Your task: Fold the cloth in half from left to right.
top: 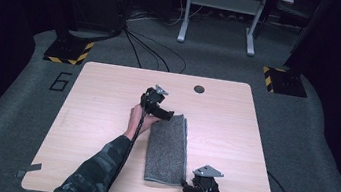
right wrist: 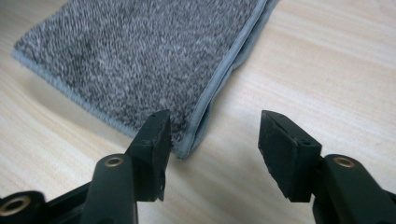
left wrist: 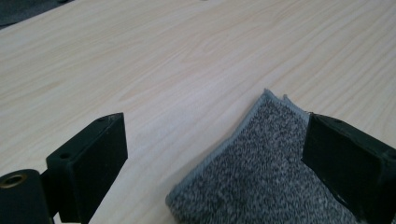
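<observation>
Table evenly lit, surroundings dark, closeups soft

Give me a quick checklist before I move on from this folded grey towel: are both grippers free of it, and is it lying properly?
1. Left gripper let go: ok. Jaws stand wide apart, the towel's far corner lies between them, untouched.
2. Right gripper let go: ok. Jaws are apart, the near corner lies just ahead of the left jaw, not pinched.
3. Towel folded into a long strip: ok, edges roughly line up, though layers peek apart slightly at the far corner.
4. Towel fully on the table: ok, its near end stops short of the front edge.
5. Cables clear of the towel: cannot tell; the left gripper's cable runs close beside its edge.
</observation>
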`<state>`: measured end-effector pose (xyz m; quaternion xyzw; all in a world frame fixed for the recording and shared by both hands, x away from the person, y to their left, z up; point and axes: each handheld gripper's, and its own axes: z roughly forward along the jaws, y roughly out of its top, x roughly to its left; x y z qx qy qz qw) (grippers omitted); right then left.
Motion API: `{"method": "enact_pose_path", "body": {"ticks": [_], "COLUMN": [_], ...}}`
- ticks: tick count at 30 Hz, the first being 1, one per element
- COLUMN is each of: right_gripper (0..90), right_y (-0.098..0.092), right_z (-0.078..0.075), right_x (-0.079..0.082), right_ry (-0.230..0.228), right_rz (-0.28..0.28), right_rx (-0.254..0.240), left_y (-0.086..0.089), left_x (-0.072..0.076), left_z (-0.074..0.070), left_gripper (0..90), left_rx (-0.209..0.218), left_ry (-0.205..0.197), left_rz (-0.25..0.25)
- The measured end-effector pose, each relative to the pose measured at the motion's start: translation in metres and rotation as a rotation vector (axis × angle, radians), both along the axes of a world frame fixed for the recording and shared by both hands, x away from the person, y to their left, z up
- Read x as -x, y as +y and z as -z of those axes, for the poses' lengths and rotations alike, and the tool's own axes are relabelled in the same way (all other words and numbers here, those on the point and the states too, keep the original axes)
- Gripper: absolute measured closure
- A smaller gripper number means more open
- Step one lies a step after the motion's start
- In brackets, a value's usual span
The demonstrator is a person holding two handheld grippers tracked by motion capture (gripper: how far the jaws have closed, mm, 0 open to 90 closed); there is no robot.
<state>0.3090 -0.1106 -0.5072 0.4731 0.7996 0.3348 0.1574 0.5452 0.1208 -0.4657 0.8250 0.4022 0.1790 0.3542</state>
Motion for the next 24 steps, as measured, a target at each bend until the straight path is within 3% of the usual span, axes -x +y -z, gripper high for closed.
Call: {"method": "enact_pose_path", "body": {"ticks": [4, 7, 11, 15, 20, 24], "right_gripper": [39.1, 36.1, 34.2, 34.1, 32.1, 29.9], "right_y": [-0.002, 0.003, 0.016, 0.024, 0.024, 0.026], "right_z": [-0.004, -0.007, -0.003, 0.004, 0.01, 0.011], "right_x": [-0.01, -0.019, -0.034, -0.041, -0.041, -0.041], "right_ry": [-0.022, -0.033, -0.021, -0.002, -0.009, -0.015], "right_rz": [-0.007, -0.021, -0.046, -0.039, -0.048, -0.049], "right_rx": [-0.017, -0.027, -0.009, 0.025, 0.033, 0.039], "left_y": [0.018, 0.032, 0.037, 0.036, 0.038, 0.043], "left_x": [0.011, 0.008, 0.001, -0.004, -0.008, -0.001], "left_z": [0.008, 0.022, 0.035, 0.045, 0.046, 0.04], "left_gripper": [8.4, 10.0, 11.2, 12.0, 10.2, 10.5], "left_rx": [-0.022, -0.049, -0.103, -0.162, -0.141, -0.096], "left_ry": [0.002, 0.033, 0.046, 0.043, 0.038, 0.048], "left_rz": [-0.029, -0.068, -0.11, -0.113, -0.122, -0.116]}}
